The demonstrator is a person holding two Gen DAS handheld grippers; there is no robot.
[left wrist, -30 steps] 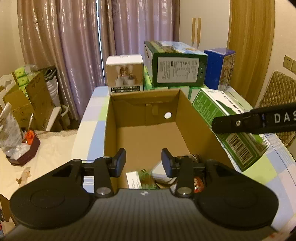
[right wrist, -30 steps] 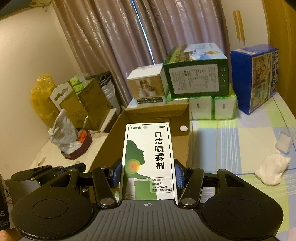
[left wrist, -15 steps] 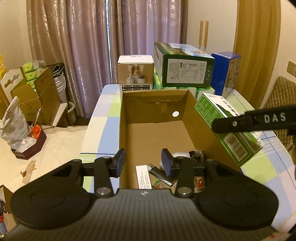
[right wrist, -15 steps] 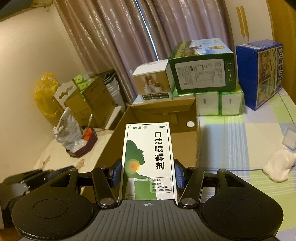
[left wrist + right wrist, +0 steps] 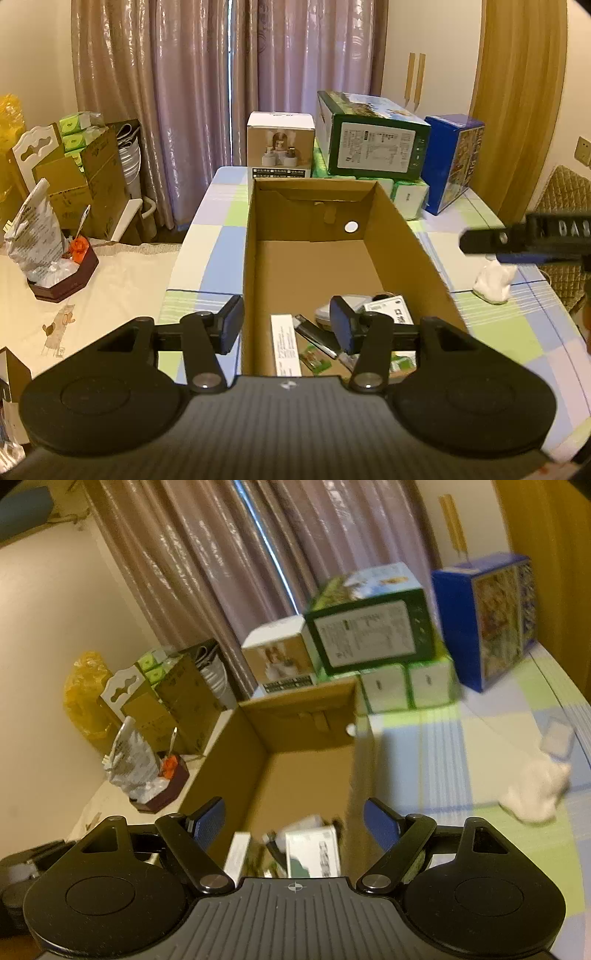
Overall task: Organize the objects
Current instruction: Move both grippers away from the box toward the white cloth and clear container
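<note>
- Sorting is being done into one carton (image 5: 402,236), which is being kept open-topped on the checked table (image 5: 218,251) so that items can be dropped in from above.
- The right gripper (image 5: 293,818) is being held over the carton's near end. Its jaws are standing wide apart with nothing between them, the blue pads (image 5: 378,818) bare. This is judged to be a release posture.
- The spray box (image 5: 314,851), white and green with printed characters, is lying inside the carton directly below the right gripper. In the left view it (image 5: 388,314) is resting against the right wall, partly on top of other contents.
- The left gripper (image 5: 286,326) is being held at the carton's near left corner. Its jaws are also apart and empty; the left finger is outside the wall and the right finger is over the interior. It is judged to be standing by, clear of the drop path.
- Small items are being gathered at the near end of the carton: a white strip box (image 5: 284,343), a dark lighter-like object (image 5: 314,334) and green packets (image 5: 314,360). The far half of the floor is being left bare, so room remains.
- A white wad (image 5: 493,280) is lying on the table right of the carton, outside it. It is judged a likely next item.
- The right view is blurred, so fine print cannot be read.
</note>
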